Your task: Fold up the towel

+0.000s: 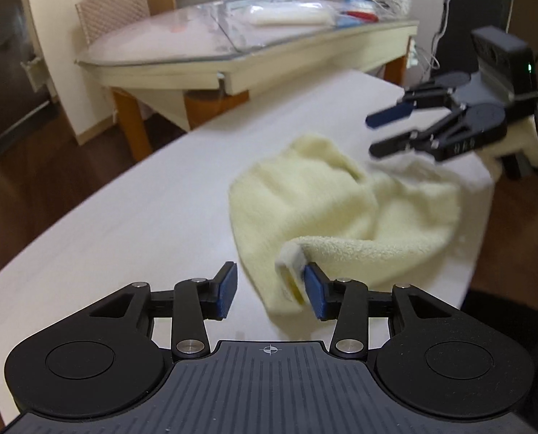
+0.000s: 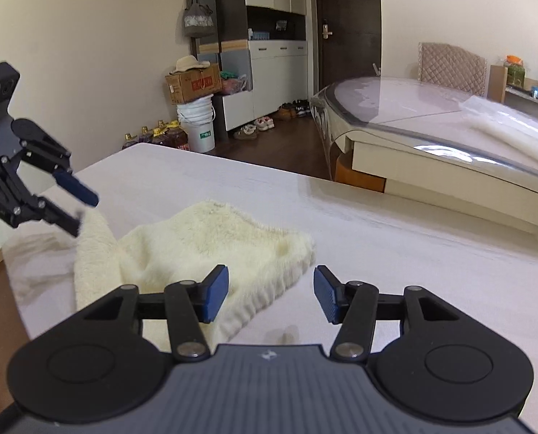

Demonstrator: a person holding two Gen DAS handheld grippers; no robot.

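Note:
A pale yellow fluffy towel [image 1: 323,199] [image 2: 204,238] lies crumpled on a white table [image 1: 124,217] [image 2: 413,253]. My left gripper [image 1: 270,291] [image 2: 86,215] is open over the towel's near edge. A raised towel corner [image 1: 290,264] leans against its right pad only; the left pad stands clear. My right gripper [image 2: 270,294] [image 1: 372,136] is also open, hovering just above the towel's other side. Its left pad is over the cloth and its right pad over bare table, with nothing pinched.
A glass-topped table [image 1: 233,47] [image 2: 431,126] with clutter stands beyond a gap of dark floor, a quilted chair [image 1: 113,11] behind it. The white table's edge runs close at the right, beside a person's dark clothing [image 1: 515,253].

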